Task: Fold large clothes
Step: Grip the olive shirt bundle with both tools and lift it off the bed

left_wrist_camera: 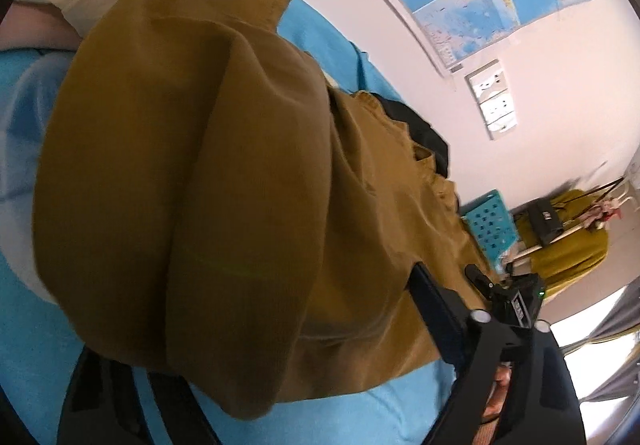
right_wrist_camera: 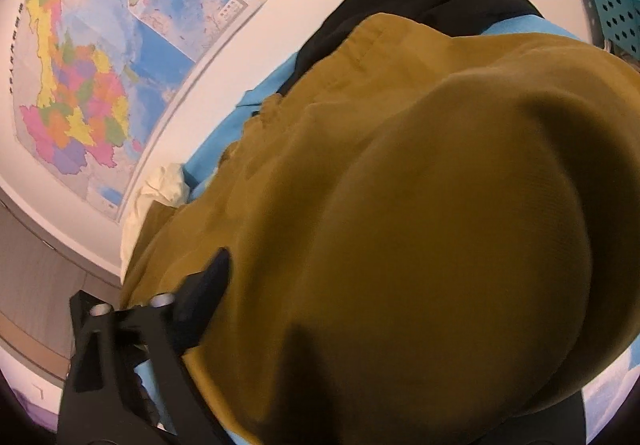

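A bulky mustard-brown cloth garment point(left_wrist_camera: 208, 173) drapes over both tools on the blue surface point(left_wrist_camera: 36, 357); neither tool's grip is discernible.

The right gripper point(left_wrist_camera: 502, 299) reaches in from the side in the left wrist view — its black frame clear, fingers of the holding hand point(left_wrist_camera: 498, 391) behind it. Both grippers' jaws are cloth-covered — their state cannot be read.
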Motion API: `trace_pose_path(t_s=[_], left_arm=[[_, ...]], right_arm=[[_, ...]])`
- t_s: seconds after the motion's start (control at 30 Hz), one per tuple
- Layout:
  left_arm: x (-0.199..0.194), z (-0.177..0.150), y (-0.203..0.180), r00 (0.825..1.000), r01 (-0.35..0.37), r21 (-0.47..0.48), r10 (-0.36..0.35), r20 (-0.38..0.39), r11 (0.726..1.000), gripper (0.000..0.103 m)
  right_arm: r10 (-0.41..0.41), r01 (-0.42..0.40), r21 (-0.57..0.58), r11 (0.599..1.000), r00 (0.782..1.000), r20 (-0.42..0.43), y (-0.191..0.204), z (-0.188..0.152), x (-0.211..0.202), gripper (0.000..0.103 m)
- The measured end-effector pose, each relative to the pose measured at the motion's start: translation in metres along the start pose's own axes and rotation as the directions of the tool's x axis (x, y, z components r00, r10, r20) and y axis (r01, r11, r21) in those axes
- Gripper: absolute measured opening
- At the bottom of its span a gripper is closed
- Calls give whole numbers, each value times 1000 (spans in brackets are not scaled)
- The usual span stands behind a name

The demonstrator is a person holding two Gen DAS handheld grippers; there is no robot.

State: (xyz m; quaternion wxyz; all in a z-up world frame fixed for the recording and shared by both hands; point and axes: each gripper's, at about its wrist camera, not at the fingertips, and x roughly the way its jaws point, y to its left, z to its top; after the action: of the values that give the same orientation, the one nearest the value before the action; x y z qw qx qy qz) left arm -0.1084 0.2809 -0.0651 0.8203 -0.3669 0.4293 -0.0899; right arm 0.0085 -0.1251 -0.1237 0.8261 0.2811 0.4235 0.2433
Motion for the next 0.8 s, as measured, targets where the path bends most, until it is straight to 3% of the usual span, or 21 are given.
trace_pose_path(t_s=[0.1,0.27,0.43,0.8], left_arm=[[2,0,-6,999,-49,21,49,2,999,77],[7,0,-17,993,-119,56,119,9,991,77],[8,2,-17,993,-116,62,116,3,991,77],[13,1,-19,996,-92,94,93,-1,991,92]], right_arm=[[34,-34,13,999,999,-18,-9,1,-2,64],[40,-40,17,999,999,-30,-10,3,-2,67],[39,-38,13,999,999,-39,-3,5,2,80],[18,-17,13,1000,999,-40,-8,6,0,68]])
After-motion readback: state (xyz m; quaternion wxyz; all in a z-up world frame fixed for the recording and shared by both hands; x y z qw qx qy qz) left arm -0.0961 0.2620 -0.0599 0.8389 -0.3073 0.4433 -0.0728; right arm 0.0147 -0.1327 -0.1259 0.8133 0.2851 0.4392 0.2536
